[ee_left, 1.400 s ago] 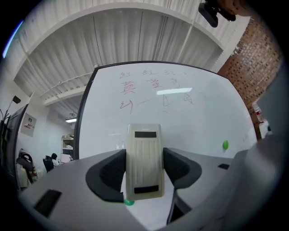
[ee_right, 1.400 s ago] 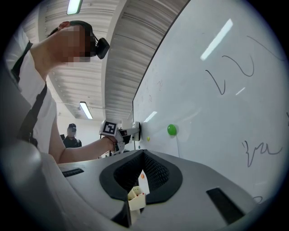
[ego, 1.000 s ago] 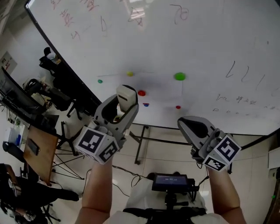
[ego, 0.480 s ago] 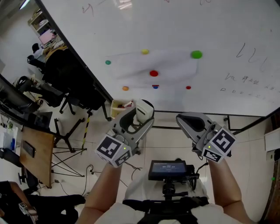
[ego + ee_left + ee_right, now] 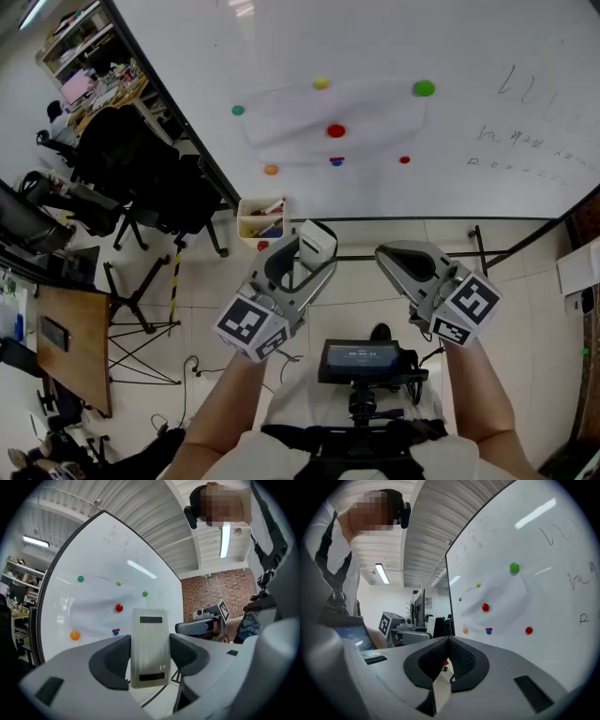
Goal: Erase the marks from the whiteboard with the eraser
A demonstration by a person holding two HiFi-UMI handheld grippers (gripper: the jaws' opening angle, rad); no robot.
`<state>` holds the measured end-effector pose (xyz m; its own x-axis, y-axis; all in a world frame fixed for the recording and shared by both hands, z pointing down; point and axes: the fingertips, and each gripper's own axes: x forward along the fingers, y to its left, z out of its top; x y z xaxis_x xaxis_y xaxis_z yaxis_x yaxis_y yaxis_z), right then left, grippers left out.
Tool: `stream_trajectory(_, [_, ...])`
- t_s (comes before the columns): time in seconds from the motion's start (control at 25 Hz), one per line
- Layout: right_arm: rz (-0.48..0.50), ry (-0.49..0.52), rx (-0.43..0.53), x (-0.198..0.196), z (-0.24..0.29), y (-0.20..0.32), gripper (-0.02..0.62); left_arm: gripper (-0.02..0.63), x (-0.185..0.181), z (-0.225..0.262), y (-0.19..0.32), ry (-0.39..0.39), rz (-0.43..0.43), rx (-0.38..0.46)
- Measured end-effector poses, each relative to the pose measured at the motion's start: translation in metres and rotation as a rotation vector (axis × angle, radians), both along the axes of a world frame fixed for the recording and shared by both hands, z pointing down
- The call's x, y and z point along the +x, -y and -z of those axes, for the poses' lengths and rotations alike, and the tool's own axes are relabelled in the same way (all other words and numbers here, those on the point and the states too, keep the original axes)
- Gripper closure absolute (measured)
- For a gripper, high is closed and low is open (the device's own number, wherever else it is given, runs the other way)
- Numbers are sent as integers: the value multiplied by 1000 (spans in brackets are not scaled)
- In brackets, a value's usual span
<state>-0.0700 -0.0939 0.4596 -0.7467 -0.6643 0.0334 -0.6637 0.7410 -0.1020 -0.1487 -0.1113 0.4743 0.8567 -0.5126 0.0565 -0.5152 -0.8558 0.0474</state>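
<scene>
Left gripper (image 5: 309, 253) jaws pinch the eraser (image 5: 149, 644) — right gripper (image 5: 449, 654) jaws pressed together; whiteboard (image 5: 450, 56) scribbles illegible.

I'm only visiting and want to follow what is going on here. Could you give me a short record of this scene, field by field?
left gripper: jaws shut on the eraser, held clear of the whiteboard
right gripper: jaws together, nothing between them
whiteboard: pale wiped patch among coloured magnets
marks: dark scribbles left at the whiteboard's right side
</scene>
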Motion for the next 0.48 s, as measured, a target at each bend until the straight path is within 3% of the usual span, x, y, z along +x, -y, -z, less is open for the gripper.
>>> stream_trajectory(0.48, [-4, 2, -18, -49, -14, -35, 597, 319, -49, -15, -33, -15, 25, -9])
